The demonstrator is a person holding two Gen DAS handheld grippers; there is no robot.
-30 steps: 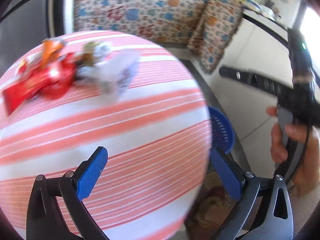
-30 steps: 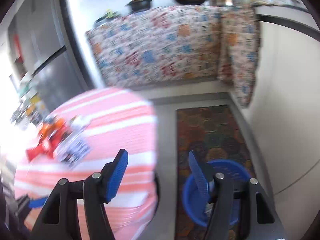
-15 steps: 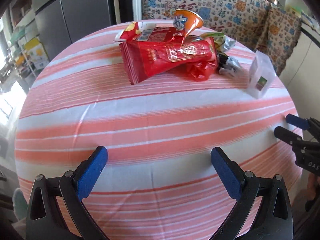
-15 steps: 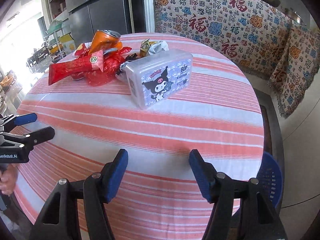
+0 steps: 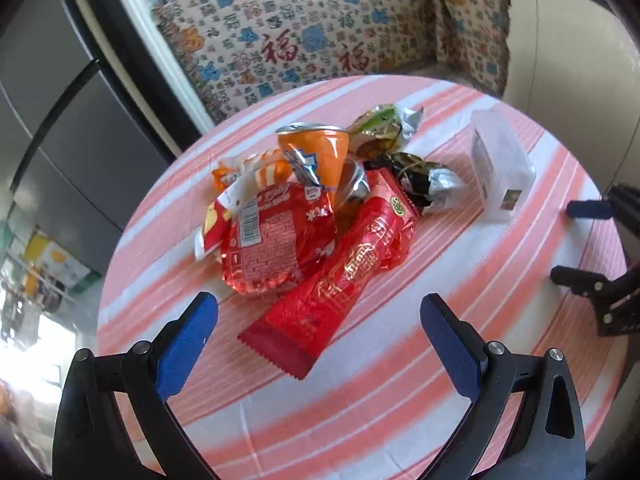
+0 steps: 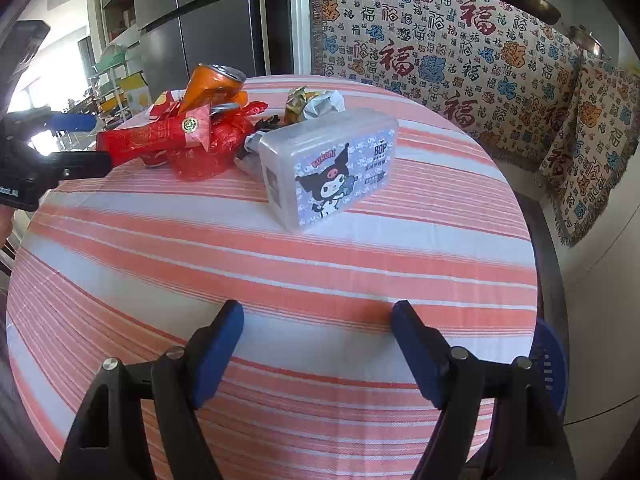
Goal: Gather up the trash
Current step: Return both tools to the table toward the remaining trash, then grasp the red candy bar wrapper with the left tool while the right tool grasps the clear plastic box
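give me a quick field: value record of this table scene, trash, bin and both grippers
surface: round table with striped cloth
trash pile: orange can, long red wrapper, red packet, green wrapper, dark wrapper, heaped together
box: plastic box with cartoon label, beside the pile
bin: blue basket on the floor past the table edge
left hand-held gripper: jaws closing, nothing between them, aimed at the long red wrapper
right hand-held gripper: jaws opening, nothing between them, over bare cloth
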